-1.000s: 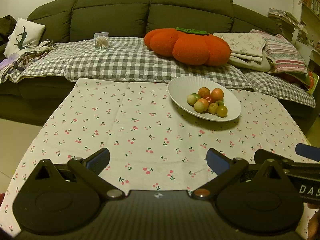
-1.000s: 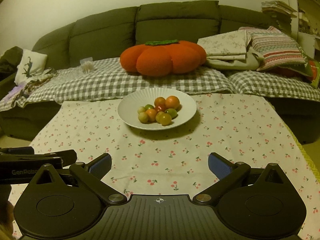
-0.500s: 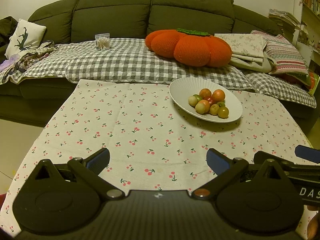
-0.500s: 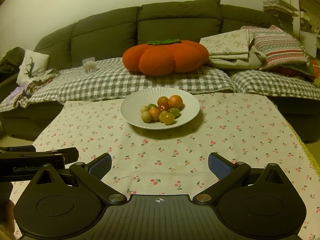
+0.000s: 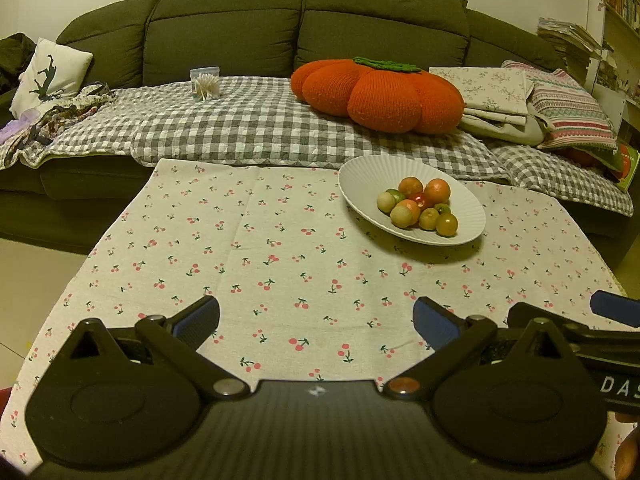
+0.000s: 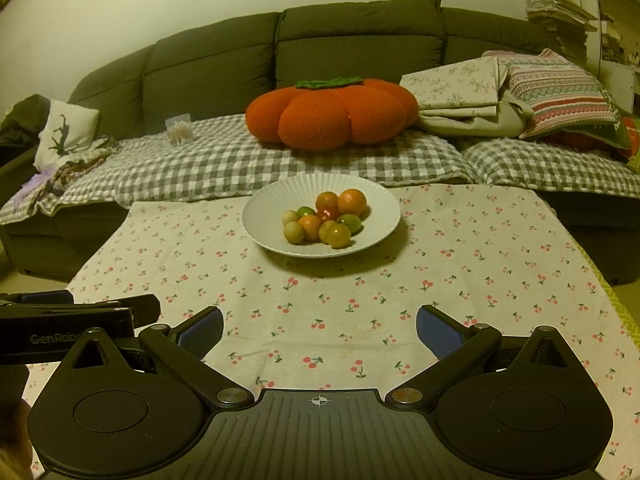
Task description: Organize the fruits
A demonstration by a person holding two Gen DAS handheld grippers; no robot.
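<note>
A white ribbed plate [image 5: 360, 176] [image 6: 376, 200] stands on the far part of a cherry-print tablecloth [image 5: 280, 264] [image 6: 460, 264]. It holds several small round fruits [image 5: 420, 206] [image 6: 326, 218], orange, red, yellow and green, piled together. My left gripper [image 5: 316, 320] is open and empty, low over the near part of the cloth, with the plate ahead to its right. My right gripper [image 6: 320, 330] is open and empty, low over the near edge, with the plate straight ahead. Each gripper's body shows at the edge of the other's view.
Behind the table is a dark green sofa [image 5: 304, 20] with a checked blanket [image 5: 248, 128], an orange pumpkin cushion [image 5: 380, 92] [image 6: 332, 112], folded linens [image 6: 460, 96], striped pillows and a small clear box [image 5: 205, 83]. Floor lies left of the table.
Both views have shifted slightly: the plate and sofa sit a little lower and nearer in frame. Both grippers stay open and empty.
</note>
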